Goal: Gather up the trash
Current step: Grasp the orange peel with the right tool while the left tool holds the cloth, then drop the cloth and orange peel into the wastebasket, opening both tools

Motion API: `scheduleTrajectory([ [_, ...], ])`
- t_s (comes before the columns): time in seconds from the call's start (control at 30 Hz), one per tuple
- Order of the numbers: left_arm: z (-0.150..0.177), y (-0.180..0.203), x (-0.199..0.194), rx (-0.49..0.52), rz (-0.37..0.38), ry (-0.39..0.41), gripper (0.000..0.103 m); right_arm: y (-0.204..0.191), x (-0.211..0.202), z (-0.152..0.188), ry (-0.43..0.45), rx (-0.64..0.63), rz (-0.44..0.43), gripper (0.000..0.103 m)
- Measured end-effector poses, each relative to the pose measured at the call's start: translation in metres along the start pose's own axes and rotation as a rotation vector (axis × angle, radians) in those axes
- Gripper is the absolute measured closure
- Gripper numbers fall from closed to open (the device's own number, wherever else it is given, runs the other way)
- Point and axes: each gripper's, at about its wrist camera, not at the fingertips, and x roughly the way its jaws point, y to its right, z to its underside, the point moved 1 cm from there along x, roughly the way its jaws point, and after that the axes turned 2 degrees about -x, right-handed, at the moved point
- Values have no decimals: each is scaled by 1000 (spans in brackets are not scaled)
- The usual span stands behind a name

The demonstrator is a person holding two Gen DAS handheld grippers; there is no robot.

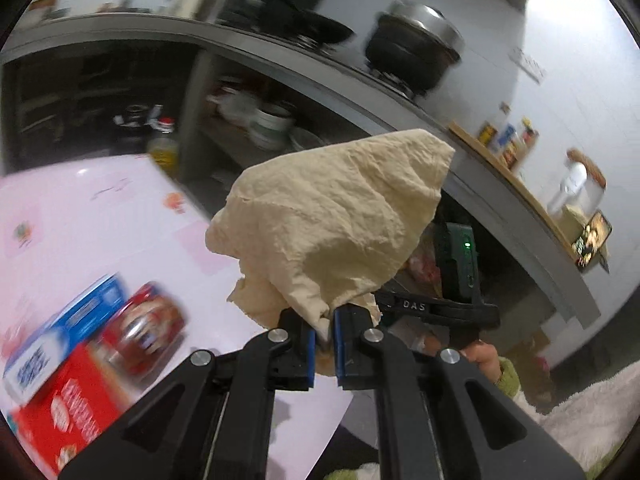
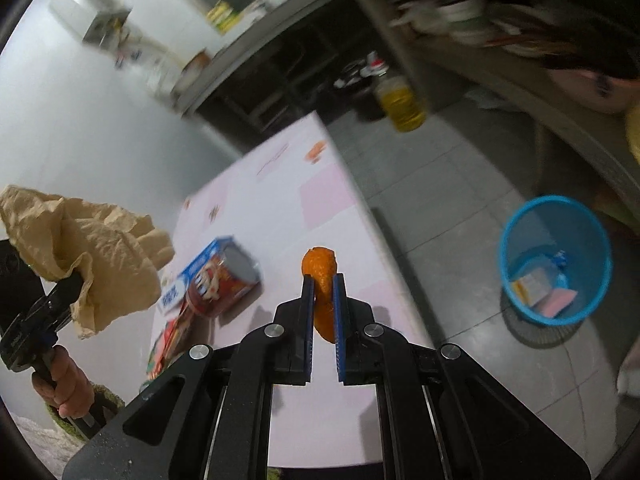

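The left tongs (image 1: 324,336) are closed on a crumpled beige paper (image 1: 336,216), held clear above the pink surface (image 1: 100,216). The right tongs (image 2: 323,300) are closed on an orange peel (image 2: 322,280), raised over the surface near its floor-side edge. A blue bin (image 2: 556,260) stands on the floor beyond that edge; a can (image 2: 224,284) and boxes (image 2: 192,276) lie on the surface.

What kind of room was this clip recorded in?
Most likely a home kitchen: a lidded black cooking pot sits on a grey counter, stacked white bowls fill the shelf below, and a yellow oil bottle stands on the tiled floor.
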Motion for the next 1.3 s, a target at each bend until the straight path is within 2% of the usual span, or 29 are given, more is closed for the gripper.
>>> scheduleTrajectory([
  [0.1,-19,17,42,10,14,-87,97,29,-19,1,39,81,30,95],
  [0.27,-39,41,131,-25,109,-287,97,85,-44,7,90,238,71,95],
  [0.47,-40,68,233,5,127,-471,96,136,-57,19,130,370,143,95],
  [0.6,-32,67,304,-26,121,-601,96,167,-50,27,133,460,187,95],
  [0.73,-13,63,364,-42,86,-706,96,200,-37,31,118,542,220,95],
  [0.83,-2,55,408,-94,71,-787,96,222,-21,30,97,598,228,95],
  [1.0,-2,39,458,-134,5,-815,96,254,5,23,70,659,237,94],
  [1.03,-2,34,467,-148,1,-819,94,259,11,21,64,665,240,92],
  [1.1,-1,28,482,-158,1,-831,80,271,24,16,61,667,248,90],
  [1.13,-1,24,490,-169,0,-835,62,276,30,14,61,669,254,85],
  [1.17,-3,21,495,-175,-15,-829,50,279,35,14,54,670,263,81],
  [1.2,-3,17,498,-177,-33,-822,49,285,43,14,39,671,281,74],
  [1.23,-5,14,499,-178,-55,-812,49,291,49,14,23,673,302,72],
  [1.3,-7,13,498,-191,-54,-809,48,296,53,17,13,677,325,72],
])
